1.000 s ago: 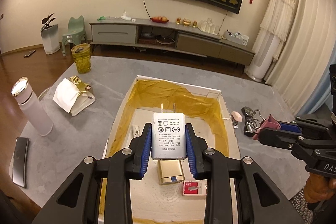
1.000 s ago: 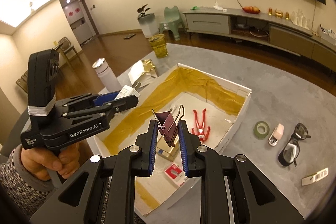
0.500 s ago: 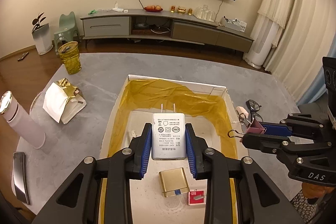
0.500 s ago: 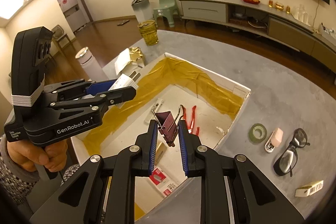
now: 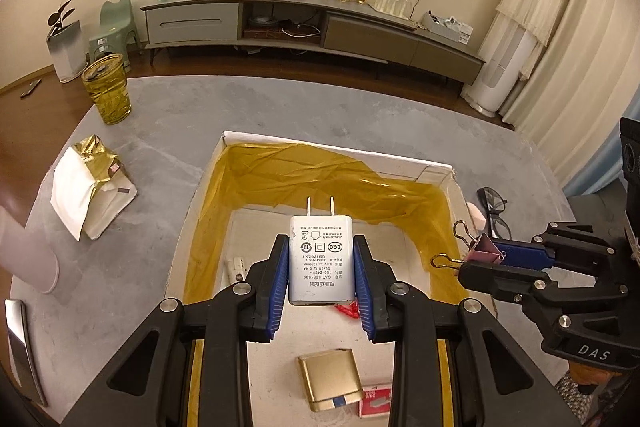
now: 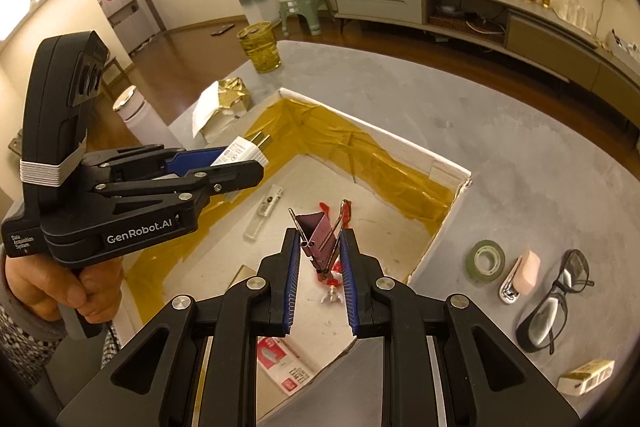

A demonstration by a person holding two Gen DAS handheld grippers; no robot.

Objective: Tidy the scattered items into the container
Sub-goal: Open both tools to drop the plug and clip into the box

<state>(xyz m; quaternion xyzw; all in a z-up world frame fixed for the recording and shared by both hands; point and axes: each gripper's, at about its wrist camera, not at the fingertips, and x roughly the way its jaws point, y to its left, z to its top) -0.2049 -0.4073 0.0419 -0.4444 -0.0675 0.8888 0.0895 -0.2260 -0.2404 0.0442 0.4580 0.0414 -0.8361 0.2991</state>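
White box (image 5: pixel 424 167), yellow tape lining its walls, sat on the grey table (image 5: pixel 168 115); a gold case (image 5: pixel 328 379), red staple box (image 5: pixel 374 401) and red clip (image 6: pixel 324 211) lay on its floor. Left gripper (image 5: pixel 321 263) was clamped on a white charger (image 5: pixel 321 259), prongs forward, above the box interior. Right gripper (image 6: pixel 320 251) was closed on a purple binder clip (image 6: pixel 318 237), also over the box; tape roll (image 6: pixel 485 261), pink stapler (image 6: pixel 522 277) and glasses (image 6: pixel 554 303) lay on the table outside it.
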